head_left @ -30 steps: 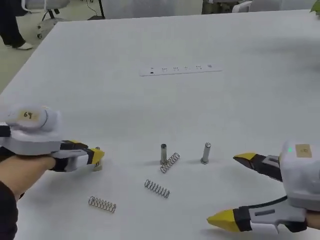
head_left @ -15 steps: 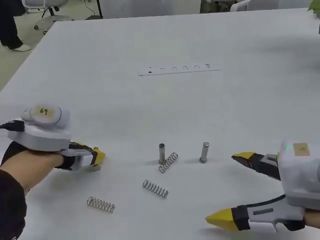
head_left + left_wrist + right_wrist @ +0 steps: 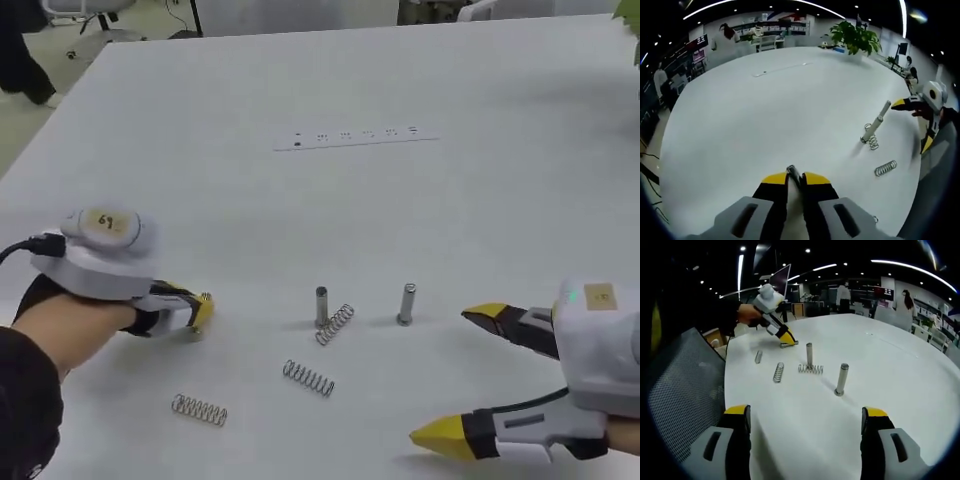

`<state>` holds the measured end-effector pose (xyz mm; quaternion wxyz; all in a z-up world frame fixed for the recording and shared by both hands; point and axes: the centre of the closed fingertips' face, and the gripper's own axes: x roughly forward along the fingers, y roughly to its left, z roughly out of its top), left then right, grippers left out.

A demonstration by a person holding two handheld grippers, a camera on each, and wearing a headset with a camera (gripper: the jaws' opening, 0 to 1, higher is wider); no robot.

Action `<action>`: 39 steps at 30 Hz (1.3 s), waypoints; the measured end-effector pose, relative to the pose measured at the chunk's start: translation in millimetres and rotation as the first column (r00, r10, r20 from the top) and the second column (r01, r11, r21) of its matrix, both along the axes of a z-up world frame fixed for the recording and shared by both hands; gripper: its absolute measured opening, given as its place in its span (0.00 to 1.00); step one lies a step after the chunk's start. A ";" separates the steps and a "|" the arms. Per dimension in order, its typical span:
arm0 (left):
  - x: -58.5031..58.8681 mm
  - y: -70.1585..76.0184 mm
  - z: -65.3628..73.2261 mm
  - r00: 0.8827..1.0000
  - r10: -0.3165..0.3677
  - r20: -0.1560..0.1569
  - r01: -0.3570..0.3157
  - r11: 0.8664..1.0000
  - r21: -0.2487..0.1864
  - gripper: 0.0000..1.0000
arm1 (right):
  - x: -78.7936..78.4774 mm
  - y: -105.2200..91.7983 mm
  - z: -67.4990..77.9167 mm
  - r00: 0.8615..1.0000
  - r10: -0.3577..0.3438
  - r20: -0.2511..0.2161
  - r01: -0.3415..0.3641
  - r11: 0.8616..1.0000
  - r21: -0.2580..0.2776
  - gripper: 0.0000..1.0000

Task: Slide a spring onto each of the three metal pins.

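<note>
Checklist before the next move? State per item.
1. Left gripper shut on third pin: ok.
2. Third pin upright: not ok, seems to lie flat on the table.
3. Middle pin and right pin upright, bare: ok.
4. Springs free to grasp: near spring and left spring ok; leaning spring lies at the middle pin's base, cannot tell.
5. Right gripper open, empty: ok.

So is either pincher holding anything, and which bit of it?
The left gripper pinches a metal pin between its yellow tips, seemingly near one end. The right gripper is open and holds nothing.
</note>
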<state>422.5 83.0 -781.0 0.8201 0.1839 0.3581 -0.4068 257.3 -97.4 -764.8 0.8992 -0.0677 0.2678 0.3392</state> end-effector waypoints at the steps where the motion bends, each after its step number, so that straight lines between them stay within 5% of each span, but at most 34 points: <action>1: -0.1 -0.5 -0.1 1.000 -0.004 0.003 0.004 1.000 0.005 0.03 | 0.1 -0.1 0.0 1.000 -0.001 -0.001 0.001 1.000 0.001 0.91; 26: 0.5 -15.8 -5.7 0.998 -0.065 0.021 0.063 0.995 0.074 0.02 | 0.0 -0.8 0.0 1.000 -0.002 0.000 0.002 1.000 0.000 0.90; 39: -2.8 -18.8 0.4 0.999 -0.047 0.006 0.047 0.998 0.038 0.00 | 0.7 -0.3 0.2 1.000 -0.001 0.001 0.001 1.000 -0.001 0.89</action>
